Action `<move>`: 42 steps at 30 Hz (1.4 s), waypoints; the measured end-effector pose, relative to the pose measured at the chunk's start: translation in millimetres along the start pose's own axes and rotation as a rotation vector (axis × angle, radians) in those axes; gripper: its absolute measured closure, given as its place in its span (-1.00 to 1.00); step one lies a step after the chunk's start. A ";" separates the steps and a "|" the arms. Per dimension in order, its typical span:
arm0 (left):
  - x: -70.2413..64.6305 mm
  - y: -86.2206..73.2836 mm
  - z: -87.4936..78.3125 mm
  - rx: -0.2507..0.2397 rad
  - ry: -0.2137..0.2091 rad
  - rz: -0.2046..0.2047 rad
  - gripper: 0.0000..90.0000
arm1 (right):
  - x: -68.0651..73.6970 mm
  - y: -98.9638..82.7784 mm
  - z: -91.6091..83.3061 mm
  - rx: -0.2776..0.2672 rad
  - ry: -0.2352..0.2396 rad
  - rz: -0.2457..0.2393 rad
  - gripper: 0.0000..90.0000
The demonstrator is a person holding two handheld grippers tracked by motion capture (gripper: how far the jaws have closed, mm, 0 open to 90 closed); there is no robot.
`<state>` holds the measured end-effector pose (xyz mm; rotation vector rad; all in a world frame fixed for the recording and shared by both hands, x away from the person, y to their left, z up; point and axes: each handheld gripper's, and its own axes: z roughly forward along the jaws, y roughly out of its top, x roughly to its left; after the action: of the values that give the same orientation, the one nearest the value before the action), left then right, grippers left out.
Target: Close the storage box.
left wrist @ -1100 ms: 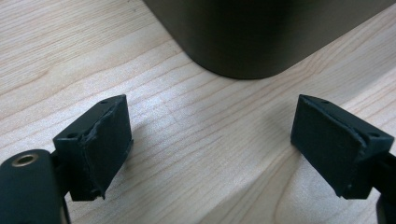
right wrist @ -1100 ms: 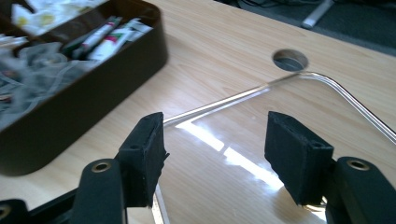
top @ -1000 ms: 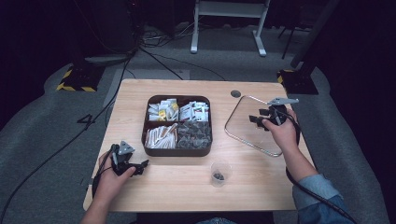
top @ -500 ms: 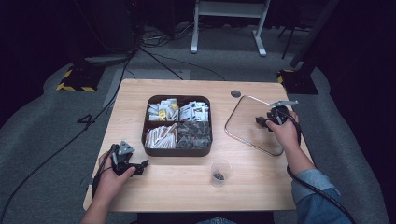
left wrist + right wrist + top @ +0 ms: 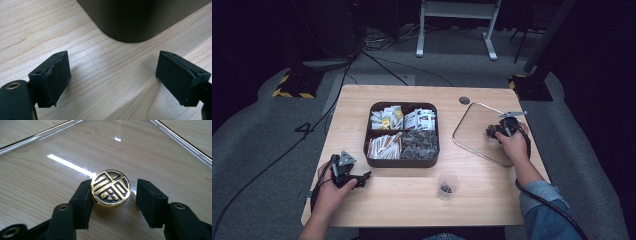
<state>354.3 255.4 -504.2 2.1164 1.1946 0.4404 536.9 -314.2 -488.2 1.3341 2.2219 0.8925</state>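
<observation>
Since a second ago our right gripper point(image 5: 112, 201) has dropped down onto the glass lid point(image 5: 477, 131) and its jaws have just been closing in around the lid's round gold-and-black knob point(image 5: 110, 188). In the right gripper view the knob sits between the two black pads: one pad is right up against its edge, the other pad is just beside it with a thin gap, so we'd say it isn't clamped yet. That knob stands upright on the clear pane, and we can see the wood grain straight through the glass, with the metal rim running around it.

From the high view the lid lies flat on the right part of the wooden table point(image 5: 412, 205), apart from the dark four-compartment tray point(image 5: 402, 161) in the middle, which is full of packets. A small clear cup point(image 5: 447, 184) with something dark inside stands just in front of the tray.

Our left gripper point(image 5: 112, 80) hasn't shifted: it rests near the table's front left, jaws wide apart with bare wood between them, pointing at the tray's rounded corner.
</observation>
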 end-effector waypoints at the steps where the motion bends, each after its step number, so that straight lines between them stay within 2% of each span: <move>1: 0.0 0.0 0.0 0.000 0.000 0.000 -0.72 | 1.0 0.1 -0.3 -0.003 0.013 -0.009 0.30; 4: 0.0 0.0 0.0 0.000 0.000 0.000 -0.72 | 4.1 0.2 -0.6 -0.003 -0.001 -0.024 0.30; 12: 0.0 0.0 0.0 0.000 0.001 0.000 -0.72 | 1.9 -0.5 -0.5 -0.008 0.014 -0.002 0.31; 16: 0.0 0.0 0.0 0.000 0.000 0.000 -0.72 | 2.6 -0.5 -0.7 -0.006 0.006 0.002 0.31; 18: 0.0 0.0 0.0 0.000 0.001 0.001 -0.72 | 3.7 0.8 -1.3 0.007 0.002 0.019 0.31; 22: 0.0 0.0 0.0 0.000 0.000 0.000 -0.72 | 3.6 2.6 -1.8 0.025 0.002 0.020 0.31; 26: 0.0 0.0 0.0 0.000 0.001 0.000 -0.72 | 2.9 1.7 -1.5 0.011 0.006 0.051 0.31; 32: 0.0 0.0 0.0 0.000 0.000 0.000 -0.72 | 2.5 3.6 -4.1 -0.003 -0.011 0.022 0.31; 38: 0.0 0.0 0.0 0.000 0.001 0.000 -0.72 | 0.5 10.9 -16.6 -0.028 0.008 0.013 0.31; 42: 0.0 0.0 0.0 0.000 0.000 0.000 -0.72 | 0.2 16.8 -26.8 -0.063 0.016 0.008 0.31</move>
<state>354.3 255.4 -504.2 2.1166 1.1944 0.4406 530.7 -316.8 -457.2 1.3120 2.1832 0.9718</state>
